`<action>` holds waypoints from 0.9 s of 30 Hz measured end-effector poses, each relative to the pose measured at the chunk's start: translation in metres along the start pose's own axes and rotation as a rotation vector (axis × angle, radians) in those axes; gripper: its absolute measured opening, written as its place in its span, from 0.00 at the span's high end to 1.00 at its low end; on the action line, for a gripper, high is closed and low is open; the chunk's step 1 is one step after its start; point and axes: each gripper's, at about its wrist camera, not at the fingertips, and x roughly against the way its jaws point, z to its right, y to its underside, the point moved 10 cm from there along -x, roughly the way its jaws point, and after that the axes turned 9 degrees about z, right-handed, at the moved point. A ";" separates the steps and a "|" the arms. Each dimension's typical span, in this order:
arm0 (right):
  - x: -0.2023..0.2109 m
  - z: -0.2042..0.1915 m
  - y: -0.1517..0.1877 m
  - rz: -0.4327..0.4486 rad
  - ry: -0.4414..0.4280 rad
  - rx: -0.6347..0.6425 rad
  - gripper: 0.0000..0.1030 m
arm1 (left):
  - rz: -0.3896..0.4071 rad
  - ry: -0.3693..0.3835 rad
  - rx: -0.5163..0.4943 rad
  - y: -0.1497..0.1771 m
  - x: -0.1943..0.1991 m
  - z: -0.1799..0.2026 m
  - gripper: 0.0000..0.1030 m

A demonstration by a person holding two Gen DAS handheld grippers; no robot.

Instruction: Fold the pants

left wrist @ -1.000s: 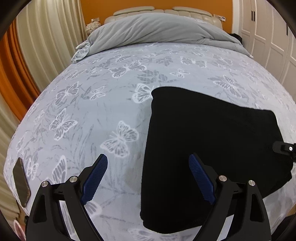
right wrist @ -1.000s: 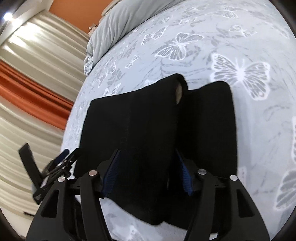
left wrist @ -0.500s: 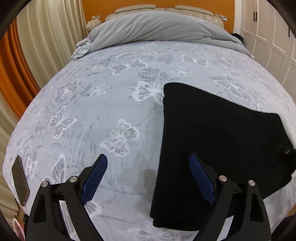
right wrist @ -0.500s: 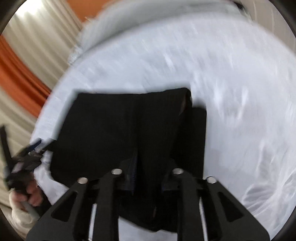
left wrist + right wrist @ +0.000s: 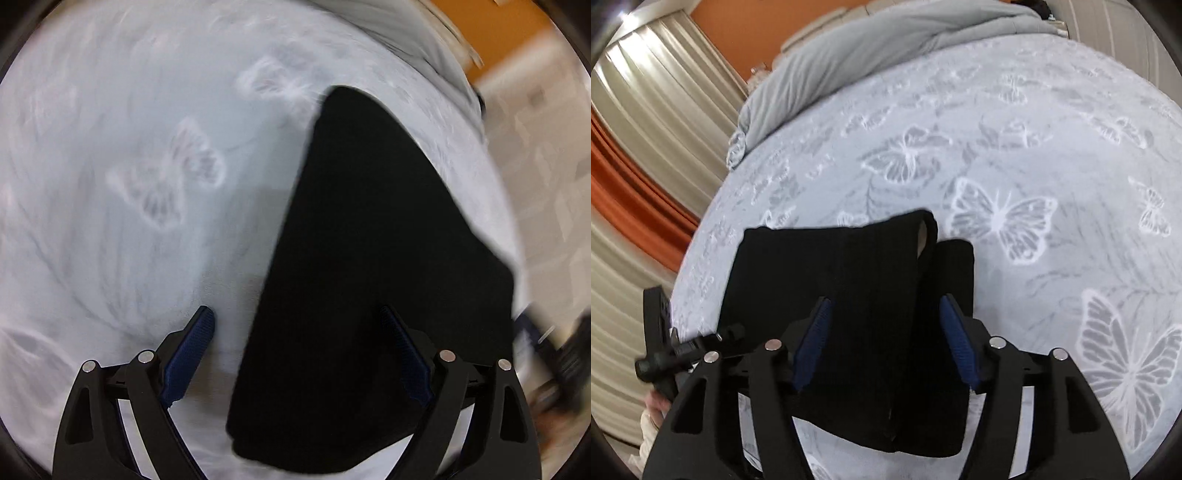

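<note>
Even, soft daylight; the left wrist view smears with motion blur, the right is sharp, both fisheye-bowed.

One folded pair of black pants [image 5: 871, 325], one bedsheet [image 5: 1034, 155], one grey duvet [image 5: 871, 48], two grippers [image 5: 884, 343] [image 5: 297, 350].

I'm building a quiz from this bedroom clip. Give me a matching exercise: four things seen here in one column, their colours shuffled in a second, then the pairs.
Things:
1. folded pants
2. wall behind the bed
3. duvet
4. pads of the right hand-held gripper

Colours:
A. plain grey
B. blue
C. black
D. orange

Pairs: 1-C, 2-D, 3-A, 4-B
</note>
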 end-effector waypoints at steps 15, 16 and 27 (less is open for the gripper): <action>0.010 -0.046 0.010 0.020 -0.184 0.094 0.54 | 0.114 0.215 0.014 -0.024 0.066 0.016 0.63; -0.008 -0.035 0.024 -0.041 -0.125 0.101 0.41 | 0.115 0.171 0.018 -0.021 0.065 0.003 0.52; -0.014 -0.054 0.018 -0.043 -0.144 0.068 0.32 | 0.414 -0.216 -0.204 -0.034 0.106 -0.005 0.21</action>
